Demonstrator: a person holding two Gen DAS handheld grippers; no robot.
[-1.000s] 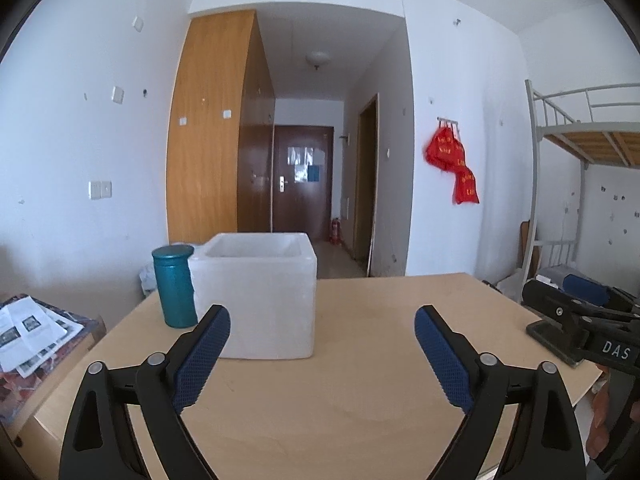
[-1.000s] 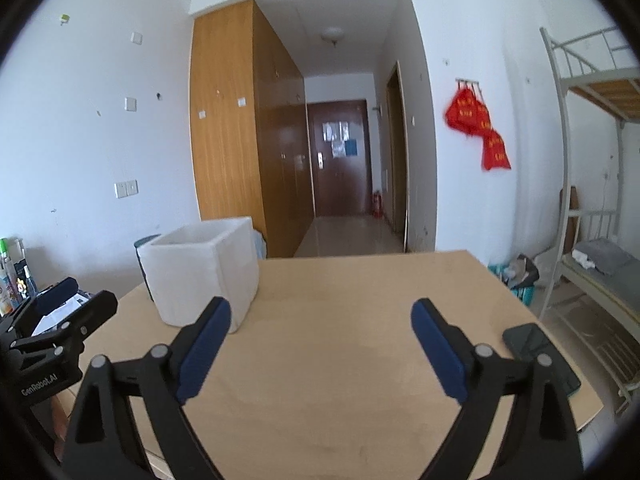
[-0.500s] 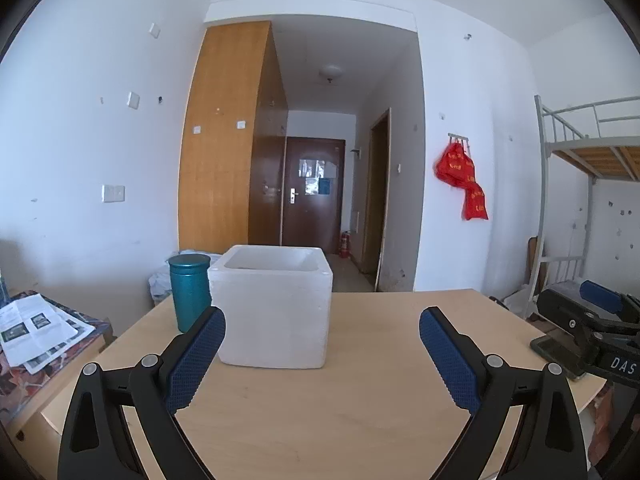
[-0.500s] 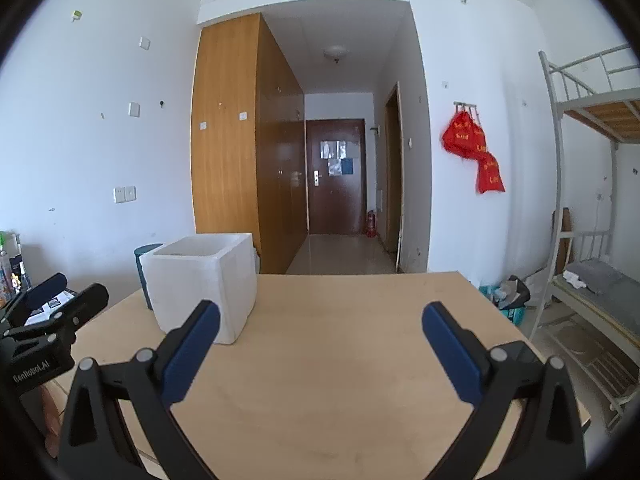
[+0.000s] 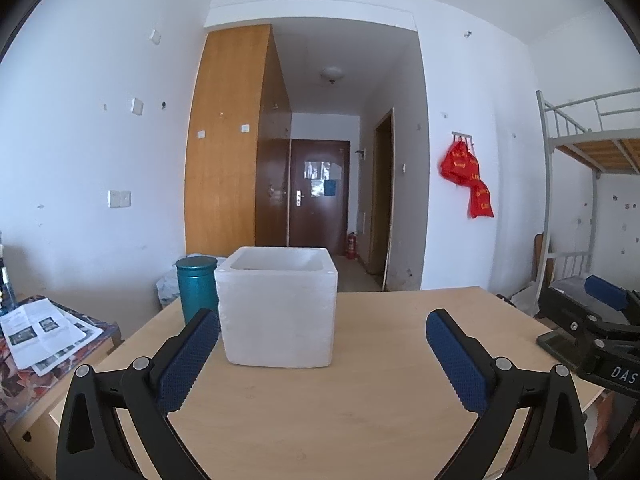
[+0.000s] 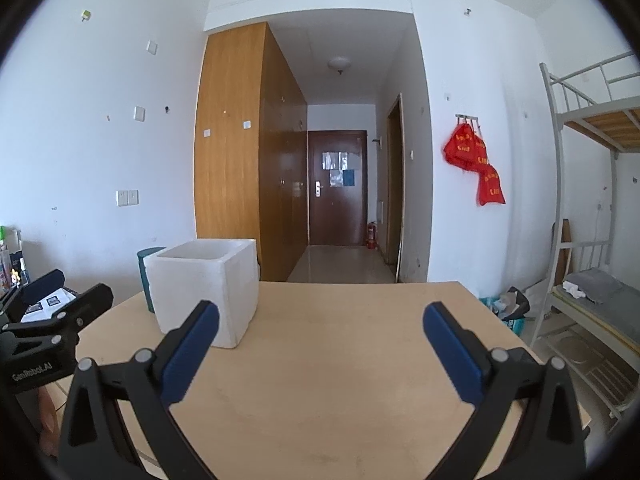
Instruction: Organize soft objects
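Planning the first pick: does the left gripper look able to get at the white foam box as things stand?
Probably yes. The left gripper is open and empty, the white foam box stands straight ahead, and only bare table lies between.

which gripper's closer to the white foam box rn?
Left. The left gripper faces the foam box almost head-on, box just beyond its jaws. The right gripper sits further right, with the box off to its left.
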